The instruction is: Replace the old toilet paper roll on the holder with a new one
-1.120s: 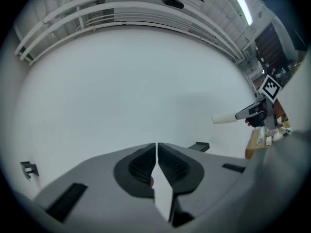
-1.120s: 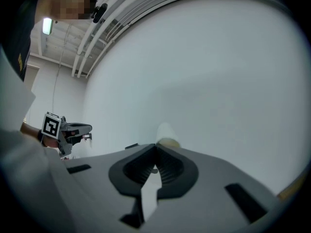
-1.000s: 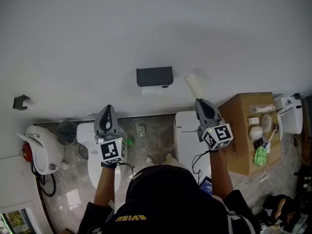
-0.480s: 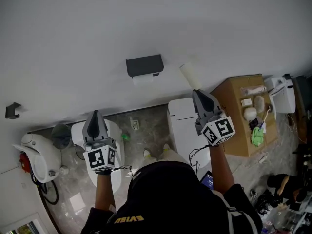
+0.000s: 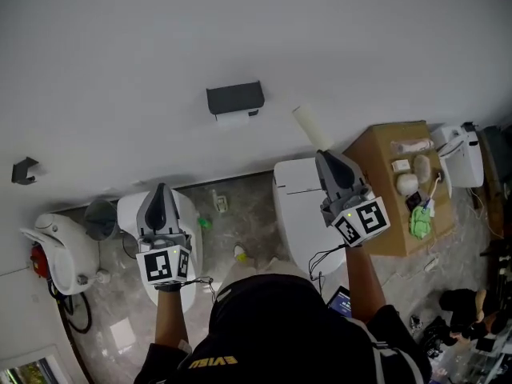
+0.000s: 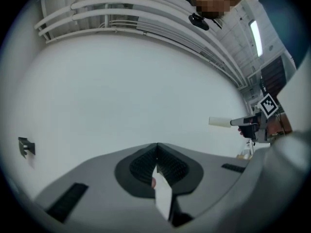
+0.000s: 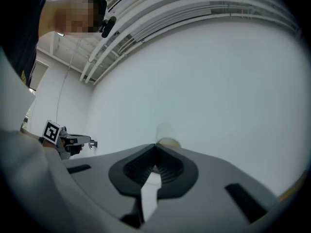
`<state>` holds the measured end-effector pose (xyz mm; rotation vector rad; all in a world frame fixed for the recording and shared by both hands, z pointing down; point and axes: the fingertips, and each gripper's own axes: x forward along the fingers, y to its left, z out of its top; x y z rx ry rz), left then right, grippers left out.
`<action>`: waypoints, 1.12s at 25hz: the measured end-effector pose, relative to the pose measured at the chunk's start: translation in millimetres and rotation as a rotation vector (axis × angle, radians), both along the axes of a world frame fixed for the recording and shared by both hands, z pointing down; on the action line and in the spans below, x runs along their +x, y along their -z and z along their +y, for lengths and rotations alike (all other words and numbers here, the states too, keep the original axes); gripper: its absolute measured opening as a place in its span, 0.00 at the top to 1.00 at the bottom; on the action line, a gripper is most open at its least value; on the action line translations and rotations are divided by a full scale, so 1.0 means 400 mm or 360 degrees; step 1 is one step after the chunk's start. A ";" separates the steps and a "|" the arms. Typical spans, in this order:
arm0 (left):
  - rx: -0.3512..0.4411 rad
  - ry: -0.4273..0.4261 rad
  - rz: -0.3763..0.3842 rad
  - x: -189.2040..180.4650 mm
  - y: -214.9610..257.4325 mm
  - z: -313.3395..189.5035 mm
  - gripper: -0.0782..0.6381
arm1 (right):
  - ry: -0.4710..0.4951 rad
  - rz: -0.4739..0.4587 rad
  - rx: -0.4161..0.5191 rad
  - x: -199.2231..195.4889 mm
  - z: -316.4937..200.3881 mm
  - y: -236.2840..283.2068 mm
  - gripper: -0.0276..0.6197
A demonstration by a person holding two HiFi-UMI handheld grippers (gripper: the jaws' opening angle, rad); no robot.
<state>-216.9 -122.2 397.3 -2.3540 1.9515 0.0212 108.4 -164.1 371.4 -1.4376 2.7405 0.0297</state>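
Cardboard tube (image 5: 312,126), likely the spent core, juts from the right claw (image 5: 323,155), which pinches its end, right of the wall holder (image 5: 234,98). The left claw (image 5: 162,190) is closed and empty, probably just waiting.

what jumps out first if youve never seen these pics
The right gripper, shut on a pale tube that points at the white wall, right of centre in the head view. Left of it the dark paper holder stands out on that wall; the left gripper, lower left, is shut and empty.
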 end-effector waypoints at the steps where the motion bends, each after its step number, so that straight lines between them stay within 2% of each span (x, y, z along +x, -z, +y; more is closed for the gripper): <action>1: -0.0017 0.0017 0.0021 0.004 -0.003 0.019 0.88 | 0.0012 -0.0009 0.0002 0.009 0.015 0.002 0.96; 4: -0.0037 0.0092 0.0066 0.011 -0.001 0.069 0.88 | 0.0054 -0.0025 0.0008 0.037 0.051 0.008 0.96; 7: -0.0020 0.0146 0.0002 0.039 0.010 0.118 0.88 | 0.0095 -0.0026 0.0015 0.075 0.086 0.004 0.96; 11: -0.0039 0.0165 -0.0013 0.066 0.008 0.185 0.88 | 0.0086 -0.0111 -0.0056 0.120 0.141 -0.023 0.96; 18: 0.0009 0.0164 -0.0096 0.040 0.042 0.213 0.88 | 0.0046 -0.0123 -0.0027 0.120 0.199 -0.004 0.96; 24: 0.0016 0.0168 0.0024 -0.030 0.036 0.200 0.88 | -0.0052 -0.0146 -0.0045 0.113 0.211 -0.010 0.96; 28: 0.0013 0.0134 0.0039 -0.043 0.032 0.180 0.88 | -0.0088 -0.0145 -0.0029 0.105 0.215 0.006 0.96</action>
